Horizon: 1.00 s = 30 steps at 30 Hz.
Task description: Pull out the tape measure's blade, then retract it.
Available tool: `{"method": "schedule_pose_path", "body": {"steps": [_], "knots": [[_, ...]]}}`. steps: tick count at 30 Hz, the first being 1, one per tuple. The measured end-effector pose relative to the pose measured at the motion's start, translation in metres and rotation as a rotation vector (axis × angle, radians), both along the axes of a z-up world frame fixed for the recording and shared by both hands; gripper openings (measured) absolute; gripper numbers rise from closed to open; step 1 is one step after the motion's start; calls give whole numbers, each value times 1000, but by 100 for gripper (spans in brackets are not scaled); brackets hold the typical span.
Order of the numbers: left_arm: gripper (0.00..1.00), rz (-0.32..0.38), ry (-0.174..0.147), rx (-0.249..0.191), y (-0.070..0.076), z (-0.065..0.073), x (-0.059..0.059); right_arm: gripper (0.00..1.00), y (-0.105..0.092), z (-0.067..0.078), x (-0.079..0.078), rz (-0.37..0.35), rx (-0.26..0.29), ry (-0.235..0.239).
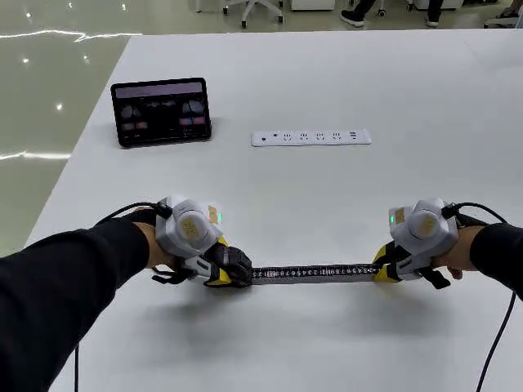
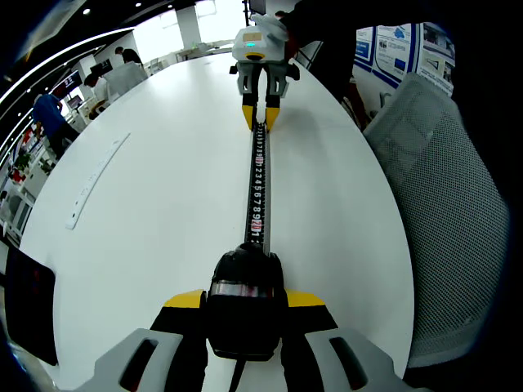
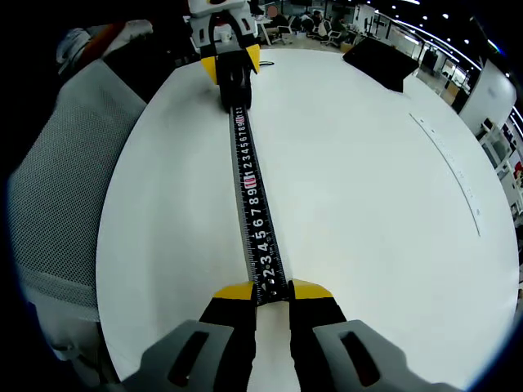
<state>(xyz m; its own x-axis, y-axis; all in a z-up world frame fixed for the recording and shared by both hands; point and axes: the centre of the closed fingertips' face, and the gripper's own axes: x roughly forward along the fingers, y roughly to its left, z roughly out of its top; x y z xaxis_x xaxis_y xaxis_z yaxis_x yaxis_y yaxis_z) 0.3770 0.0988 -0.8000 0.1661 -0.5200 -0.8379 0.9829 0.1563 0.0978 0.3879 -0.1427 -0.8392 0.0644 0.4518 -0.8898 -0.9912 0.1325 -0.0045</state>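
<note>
The left gripper [image 1: 219,275] is clamping its fingers on the black tape measure case [image 1: 234,265], which is resting on the counter [image 1: 343,212]. Out from the case the blade [image 1: 315,272] is lying flat, reaching to the right gripper [image 1: 382,274], whose fingers are pinching its tip.

Risk, as judged: if that pinch is slipping during retraction, the spring is snapping the blade back into the case, possibly kinking it or jolting the case loose.

Beyond the case, a power strip [image 1: 310,137] and a tablet [image 1: 161,111] are sitting well apart.
</note>
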Motion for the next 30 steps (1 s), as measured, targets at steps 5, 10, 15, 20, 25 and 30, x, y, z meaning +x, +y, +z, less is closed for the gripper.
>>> {"method": "schedule_pose_path", "body": {"steps": [5, 10, 15, 20, 25, 30], "knots": [[31, -3, 0, 0, 0, 0, 0, 10, 0, 0, 0, 0, -3, 2], [31, -2, -3, -3, 1, 0, 0, 10, 0, -1, -1, -1, -4, 7], [31, -2, -4, -2, 1, 0, 0, 10, 0, -1, 0, 0, -5, 8], [31, 1, -4, -8, 1, 0, 0, 11, 0, -1, -1, 2, -5, 5], [31, -6, -11, -9, -1, -1, 1, 11, 0, -1, 0, 2, -5, 7], [32, -14, -20, -9, -2, -1, 1, 12, 1, -2, 0, 8, -14, 5]]}}
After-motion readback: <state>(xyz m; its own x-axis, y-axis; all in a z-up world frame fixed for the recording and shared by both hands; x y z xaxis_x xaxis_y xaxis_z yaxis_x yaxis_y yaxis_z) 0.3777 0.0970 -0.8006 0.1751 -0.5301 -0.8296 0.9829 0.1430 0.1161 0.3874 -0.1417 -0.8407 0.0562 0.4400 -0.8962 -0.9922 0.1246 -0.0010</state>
